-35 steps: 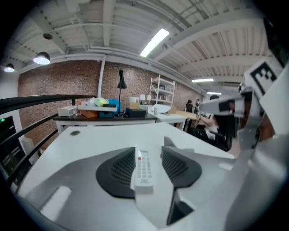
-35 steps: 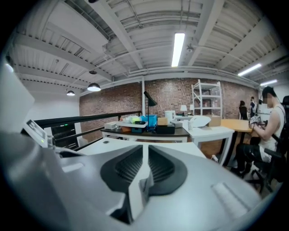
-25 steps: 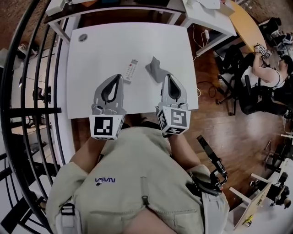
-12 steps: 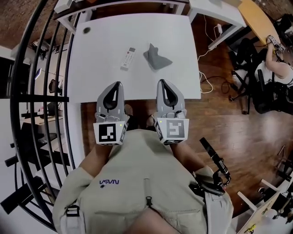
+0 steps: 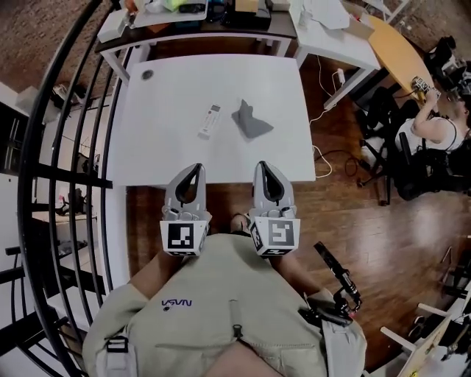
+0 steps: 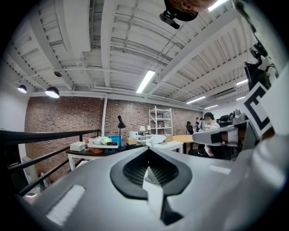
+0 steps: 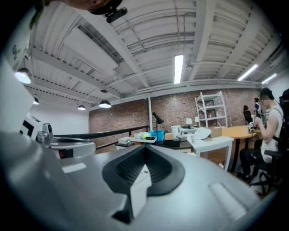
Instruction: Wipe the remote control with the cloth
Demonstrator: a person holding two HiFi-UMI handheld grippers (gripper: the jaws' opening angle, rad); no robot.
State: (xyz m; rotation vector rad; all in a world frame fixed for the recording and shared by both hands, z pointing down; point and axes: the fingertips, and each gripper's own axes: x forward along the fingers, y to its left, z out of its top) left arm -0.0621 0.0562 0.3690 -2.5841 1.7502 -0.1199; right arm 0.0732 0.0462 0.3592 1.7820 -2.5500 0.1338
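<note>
Left tool (image 5: 196, 168), right tool (image 5: 263, 166): level, closed, empty.

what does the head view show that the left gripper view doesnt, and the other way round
Only the head view: the remote control and the grey cloth, lying apart on the white table. Only the left gripper view: the brick wall and the ceiling lights. Both: the left gripper, jaws together with nothing between them, and the cluttered dark desk beyond.

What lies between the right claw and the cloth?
In the head view, only bare white table lies between the right claw and the grey cloth; nothing else is there.
</note>
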